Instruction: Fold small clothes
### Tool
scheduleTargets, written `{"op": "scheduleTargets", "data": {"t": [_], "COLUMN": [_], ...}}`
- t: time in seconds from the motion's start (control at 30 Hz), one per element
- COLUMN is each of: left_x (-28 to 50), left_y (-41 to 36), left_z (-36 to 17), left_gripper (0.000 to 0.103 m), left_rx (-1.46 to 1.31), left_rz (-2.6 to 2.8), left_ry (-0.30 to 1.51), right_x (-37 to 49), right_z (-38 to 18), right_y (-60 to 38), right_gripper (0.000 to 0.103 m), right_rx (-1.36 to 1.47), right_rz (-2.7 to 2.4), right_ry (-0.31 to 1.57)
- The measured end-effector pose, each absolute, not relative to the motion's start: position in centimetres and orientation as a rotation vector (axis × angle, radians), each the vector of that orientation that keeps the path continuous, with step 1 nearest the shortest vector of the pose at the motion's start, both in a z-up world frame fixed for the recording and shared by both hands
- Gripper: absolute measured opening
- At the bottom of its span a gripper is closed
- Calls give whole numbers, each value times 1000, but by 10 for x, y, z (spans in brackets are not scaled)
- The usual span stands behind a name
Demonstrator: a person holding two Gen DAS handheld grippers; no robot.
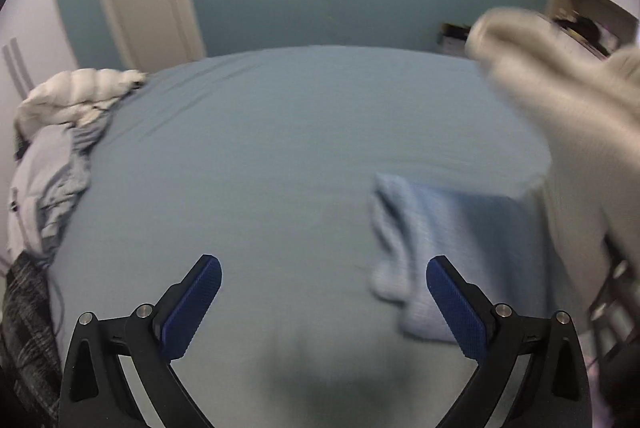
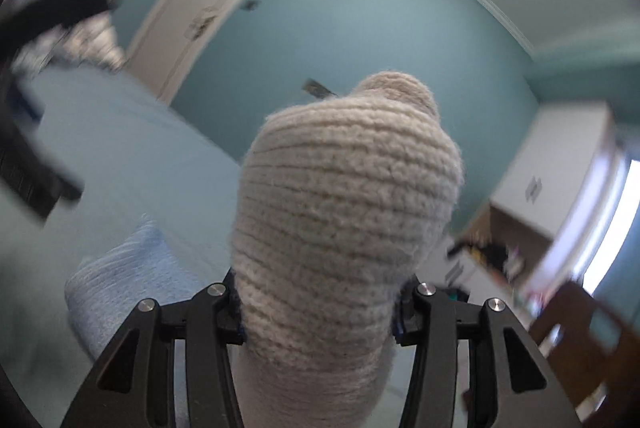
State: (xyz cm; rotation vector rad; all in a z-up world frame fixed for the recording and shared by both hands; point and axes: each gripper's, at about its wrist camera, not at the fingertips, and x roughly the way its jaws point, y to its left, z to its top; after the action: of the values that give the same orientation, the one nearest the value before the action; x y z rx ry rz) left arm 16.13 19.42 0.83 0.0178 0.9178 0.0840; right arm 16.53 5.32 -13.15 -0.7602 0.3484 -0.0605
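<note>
Holding a cream knitted sock [image 2: 344, 212] up off the bed [image 1: 280, 132], bunched thick between the two blue pads of the right hand-held gripper [image 2: 320, 312], its jaws standing part-closed and pressing on the wool from both sides, the toe end poking forward toward 12 o'clock in the right wrist view. Showing again, blurred, at 2 to 3 o'clock in the left wrist view, hanging in the air well above the sheet. Hovering over the bed with the left hand-held gripper [image 1: 324, 304], spread wide and carrying nothing, pads bare. Lying flat on the sheet near that gripper's right finger, at about 4 o'clock in the left view, a pale blue knitted piece [image 1: 436, 252], seemingly folded already, though too blurred to be sure. Piled at 9 o'clock along the bed's edge, more crumpled laundry [image 1: 68, 132], white and pale blue. Judging by the chunky ribbed knit: light, soft, limp, springy, likely flopping and unrolling once let go, yet fuzzy enough not to be slipping between the pads; nothing fragile about it. Best gripping, probably, at the cuff or the toe, one end per gripper, pinching through both layers of wool rather than a single loose edge, then laying it flat on bare sheet before doubling it over.
</note>
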Motion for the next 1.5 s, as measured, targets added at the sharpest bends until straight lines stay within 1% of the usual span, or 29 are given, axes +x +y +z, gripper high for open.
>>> {"op": "scheduleTargets", "data": {"t": [0.1, 0.2, 0.23, 0.27, 0.3, 0.33, 0.4, 0.47, 0.5, 0.53, 0.6, 0.63, 0.7, 0.73, 0.77, 0.83, 0.9, 0.97, 1.03, 1.1, 1.17, 1.23, 1.37, 1.5], "left_x": [156, 152, 156, 159, 161, 163, 164, 167, 165, 163, 163, 161, 158, 159, 160, 163, 168, 169, 166, 165, 170, 174, 180, 179], "left_y": [221, 229, 234, 232, 230, 234, 232, 224, 229, 224, 215, 207, 180, 165, 152, 120, 95, 80, 73, 75, 84, 98, 124, 135], "left_z": [7, -1, 4, 2, 2, 4, 5, 5, 0, 2, 5, 6, 10, 9, 7, -8, -33, -53, -68, -73, -80, -86, -99, -103], "left_gripper": [103, 103, 103, 103, 103, 103, 103, 103, 103, 103, 103, 103, 103, 103, 103, 103, 103, 103, 103, 103, 103, 103, 103, 103], "left_rx": [-27, -85, -97, -108, -117, -124, -135, -144, -148, -149, -136, -122, -67, -27, 10, 124, 253, 340, 389, 364, 285, 161, -66, -181], "left_rz": [142, 115, 109, 104, 94, 81, 58, 50, 46, 40, 21, 7, -29, -47, -60, -92, -60, -28, -1, 7, 0, -47, -149, -179], "left_ry": [921, 936, 937, 935, 934, 932, 923, 918, 912, 905, 876, 860, 828, 818, 814, 813, 856, 880, 854, 846, 895, 938, 1040, 1074], "right_x": [184, 197, 198, 197, 191, 185, 182, 185, 184, 178, 169, 162, 149, 145, 139, 137, 144, 159, 178, 190, 181, 176, 179, 185], "right_z": [-177, -243, -266, -290, -300, -302, -295, -274, -261, -237, -195, -169, -135, -128, -119, -112, -119, -136, -162, -180, -191, -203, -225, -228], "right_y": [99, 127, 131, 131, 131, 130, 125, 122, 118, 108, 84, 61, 14, -3, -31, -75, -117, -138, -149, -152, -136, -133, -122, -116], "right_gripper": [45, 48, 53, 61, 63, 64, 70, 83, 87, 89, 89, 92, 95, 100, 102, 102, 102, 102, 102, 102, 102, 102, 102, 102], "right_rx": [-967, -1189, -1263, -1341, -1378, -1374, -1338, -1302, -1253, -1122, -876, -702, -439, -358, -248, -73, 122, 311, 481, 476, 447, 415, 308, 303], "right_rz": [17, 67, 68, 42, 6, -11, -12, 46, 86, 154, 216, 247, 282, 277, 252, 165, 74, 52, 115, 97, 121, 148, 127, 130], "right_ry": [408, 491, 516, 525, 481, 440, 471, 581, 639, 706, 755, 777, 772, 759, 737, 708, 737, 842, 952, 1022, 1040, 1050, 1142, 1168]}}
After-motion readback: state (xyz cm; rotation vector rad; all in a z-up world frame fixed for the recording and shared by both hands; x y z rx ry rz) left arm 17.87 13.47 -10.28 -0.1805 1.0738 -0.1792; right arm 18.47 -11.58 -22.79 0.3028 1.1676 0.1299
